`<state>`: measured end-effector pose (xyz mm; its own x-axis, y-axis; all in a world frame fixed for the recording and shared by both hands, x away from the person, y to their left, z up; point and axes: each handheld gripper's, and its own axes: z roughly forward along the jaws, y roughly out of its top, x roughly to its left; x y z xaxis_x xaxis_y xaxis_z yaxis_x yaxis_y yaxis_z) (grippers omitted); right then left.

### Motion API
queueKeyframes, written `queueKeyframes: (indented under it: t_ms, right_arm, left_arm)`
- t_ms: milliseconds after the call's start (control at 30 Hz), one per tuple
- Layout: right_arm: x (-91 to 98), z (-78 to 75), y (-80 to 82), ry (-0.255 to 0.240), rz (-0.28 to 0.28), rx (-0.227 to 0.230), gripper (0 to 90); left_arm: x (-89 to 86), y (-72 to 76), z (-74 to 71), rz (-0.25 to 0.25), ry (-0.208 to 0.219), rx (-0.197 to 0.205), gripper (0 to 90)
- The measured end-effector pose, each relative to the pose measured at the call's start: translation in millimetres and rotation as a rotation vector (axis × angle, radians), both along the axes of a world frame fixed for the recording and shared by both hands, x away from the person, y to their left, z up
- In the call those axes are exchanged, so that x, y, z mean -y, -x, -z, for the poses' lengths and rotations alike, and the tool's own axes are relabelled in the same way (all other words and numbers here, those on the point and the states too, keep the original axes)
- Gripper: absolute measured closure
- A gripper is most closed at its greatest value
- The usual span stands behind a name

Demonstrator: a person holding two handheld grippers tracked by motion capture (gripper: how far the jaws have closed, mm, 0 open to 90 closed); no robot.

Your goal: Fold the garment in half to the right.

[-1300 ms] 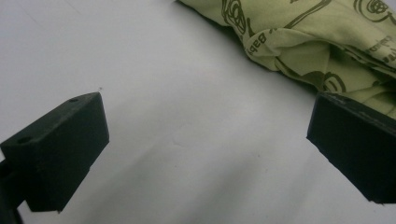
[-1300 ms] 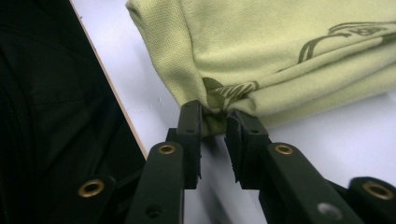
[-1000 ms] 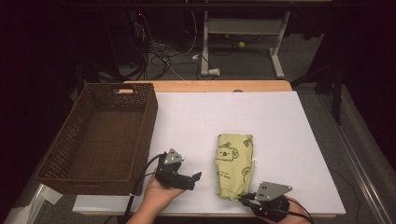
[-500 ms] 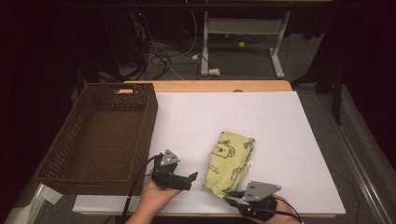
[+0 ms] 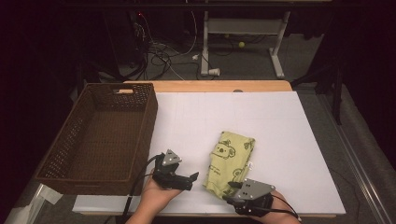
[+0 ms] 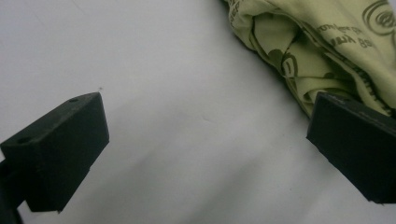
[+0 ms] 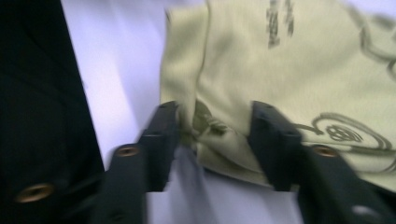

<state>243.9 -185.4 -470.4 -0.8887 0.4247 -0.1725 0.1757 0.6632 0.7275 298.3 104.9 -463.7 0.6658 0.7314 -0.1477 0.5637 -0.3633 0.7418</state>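
White tabletop (image 5: 280,121) fills the scene beneath you. At nine o'clock stands the empty wicker basket (image 5: 100,135). At six o'clock the folded green cloth (image 5: 231,161) now lies tilted, turned from a second ago. Your right claw (image 5: 232,186) has just been opening, its jaws loosely astride the near edge. Your left claw (image 5: 192,178) is released, beside the cloth. Nothing blocks the path to the basket.

cloth (image 5: 229,161): soft printed fabric | basket (image 5: 98,140): woven wicker | table (image 5: 280,126): matt white
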Motion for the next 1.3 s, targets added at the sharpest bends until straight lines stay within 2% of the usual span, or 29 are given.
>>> queueKeyframes:
  t_ms: [100, 233, 367, 467, 633, 733, 800, 900, 967, 1100, 1300]
  right_arm:
    - [3.0, 0.6, -2.4, -0.011, 0.012, -0.008, 71.5]
    - [1.7, -1.3, -0.2, 0.002, 0.004, 0.013, 79.6]
    - [6.5, -9.5, 3.6, -0.03, 0.007, 0.033, 80.3]
    - [11.0, -14.6, 7.5, -0.033, 0.001, 0.051, 80.2]
    - [16.9, -11.0, 8.0, -0.024, -0.003, 0.023, 79.0]
    - [15.6, -7.7, 7.1, -0.025, -0.019, -0.002, 68.3]
    - [15.8, -9.0, 8.1, -0.053, -0.024, -0.021, 57.8]
    - [21.2, -11.0, 8.5, -0.104, -0.002, -0.034, 41.1]
    - [27.8, -12.2, 7.9, -0.155, 0.03, -0.034, 32.9]
    - [44.8, -15.2, 2.8, -0.221, 0.103, -0.028, 18.6]
    - [73.3, -14.0, -14.2, -0.241, 0.264, -0.018, 6.1]
  left_arm:
    - [-0.1, 0.1, -0.3, -0.001, 0.0, 0.002, 0.0]
    - [0.7, -1.0, 0.3, 0.001, -0.002, -0.003, 0.0]
    - [0.8, -1.3, -0.4, 0.004, -0.005, 0.0, 0.0]
    - [0.2, -1.5, -1.0, 0.001, 0.0, -0.001, 0.0]
    - [-0.8, -2.6, -1.3, 0.001, -0.004, -0.001, 0.0]
    - [-0.4, -3.1, -1.2, 0.002, -0.009, -0.002, 0.0]
    - [-0.4, -3.5, -1.2, 0.003, -0.016, -0.005, 0.0]
    - [-1.5, -4.7, -1.0, 0.001, -0.028, -0.02, 0.0]
    - [-1.7, -5.8, -0.3, -0.005, -0.024, -0.045, 0.0]
    - [0.1, -7.0, 1.3, -0.011, -0.087, -0.068, 0.0]
    - [3.0, -9.6, 4.8, -0.004, -0.165, -0.11, 0.0]
